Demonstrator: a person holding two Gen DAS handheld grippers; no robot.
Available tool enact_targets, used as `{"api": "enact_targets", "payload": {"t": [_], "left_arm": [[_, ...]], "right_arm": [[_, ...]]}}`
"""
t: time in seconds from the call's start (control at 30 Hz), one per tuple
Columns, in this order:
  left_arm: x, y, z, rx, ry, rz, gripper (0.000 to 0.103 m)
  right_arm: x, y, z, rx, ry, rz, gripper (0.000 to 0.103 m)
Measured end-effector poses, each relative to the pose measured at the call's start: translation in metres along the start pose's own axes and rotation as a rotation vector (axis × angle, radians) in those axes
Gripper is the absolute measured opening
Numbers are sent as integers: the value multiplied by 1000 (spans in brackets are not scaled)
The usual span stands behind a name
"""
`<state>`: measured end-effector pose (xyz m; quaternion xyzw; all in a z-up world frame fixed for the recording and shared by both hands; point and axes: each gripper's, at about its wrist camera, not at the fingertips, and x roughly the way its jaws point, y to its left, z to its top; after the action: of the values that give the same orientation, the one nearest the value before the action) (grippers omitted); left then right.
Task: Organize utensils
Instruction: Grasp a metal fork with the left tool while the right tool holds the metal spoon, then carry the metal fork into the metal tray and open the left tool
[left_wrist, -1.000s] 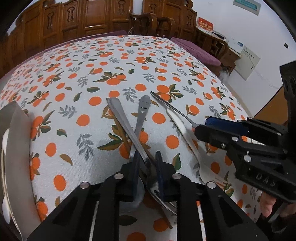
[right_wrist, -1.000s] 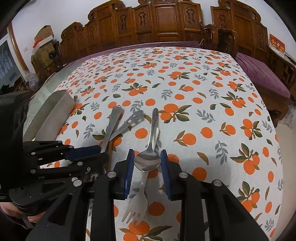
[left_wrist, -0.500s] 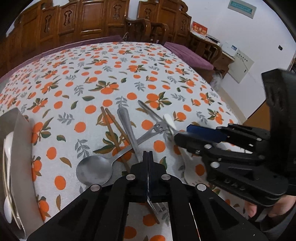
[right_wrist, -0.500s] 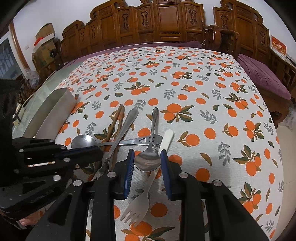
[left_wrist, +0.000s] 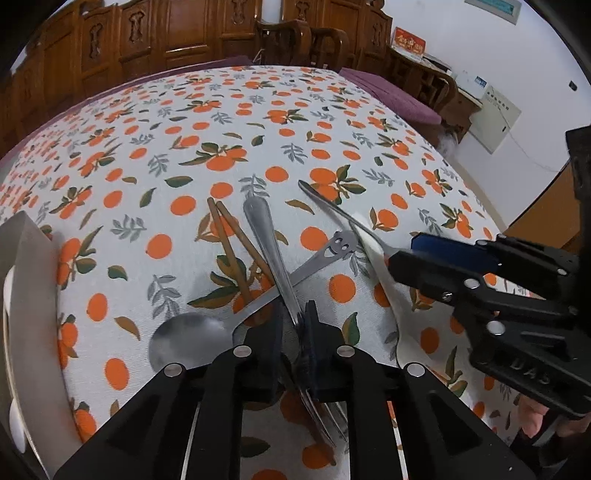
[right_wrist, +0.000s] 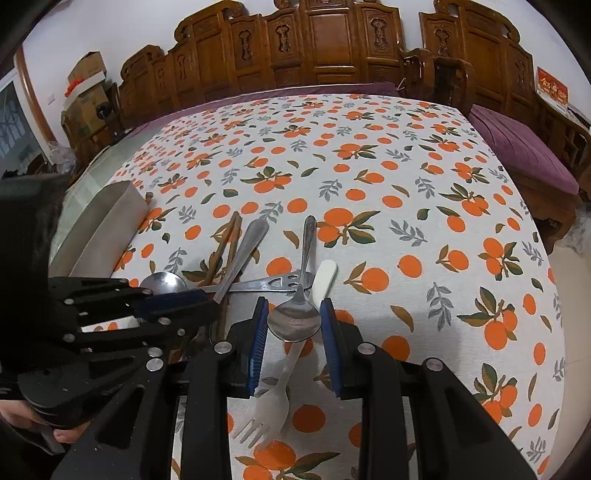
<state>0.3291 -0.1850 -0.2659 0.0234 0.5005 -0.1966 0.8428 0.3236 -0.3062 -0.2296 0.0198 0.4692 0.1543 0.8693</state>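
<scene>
– How do the left tongs (left_wrist: 293, 321) stand now?
– Their jaws have just been opening, and only a narrow gap shows. The thin neck of the steel fork (left_wrist: 258, 221) runs between the pads. As far as I see, they do not press it, so the tongs are released. The fork's handle points to eleven o'clock, and its prongs lie under the tongs, on the table (right_wrist: 406, 166).
– And the right tongs (right_wrist: 293, 310)?
– Clenched on the spoon (right_wrist: 308, 236). The two blue pads sit against the sides of its bowl, at nine and at three o'clock. Its handle goes up to twelve o'clock and crosses the white fork (right_wrist: 325, 277), which lies below the bowl with its prongs at six o'clock.
– What else lies around?
– A big spoon (left_wrist: 188, 339) with a smiling face cut in its handle lies across under the steel fork. The chopsticks (left_wrist: 229, 247) lie just beside that fork, at its nine o'clock side. The metal tray (left_wrist: 33, 295) stands at nine o'clock, well apart from this heap.
– Is there writing to read?
– The letters (left_wrist: 528, 373) DAS are raised on the black body of the right tongs. A red sign (left_wrist: 408, 44) stands at the far wall, at one o'clock, but its gold marks are too small to read.
</scene>
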Motion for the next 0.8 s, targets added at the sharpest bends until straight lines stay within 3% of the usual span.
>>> {"api": "enact_targets", "payload": {"t": [0.17,0.37,0.8], "left_arm": [[5,-6,3,32,9,27,13],[1,-6,1,22,-1,16,6],[-48,6,8,11,-86,11,6]], "right_arm": [[0,0,0,-3,1,-2,31],[0,0,0,-3,0,-1,31],[-13,9,6,-14,-57,26,31]]}}
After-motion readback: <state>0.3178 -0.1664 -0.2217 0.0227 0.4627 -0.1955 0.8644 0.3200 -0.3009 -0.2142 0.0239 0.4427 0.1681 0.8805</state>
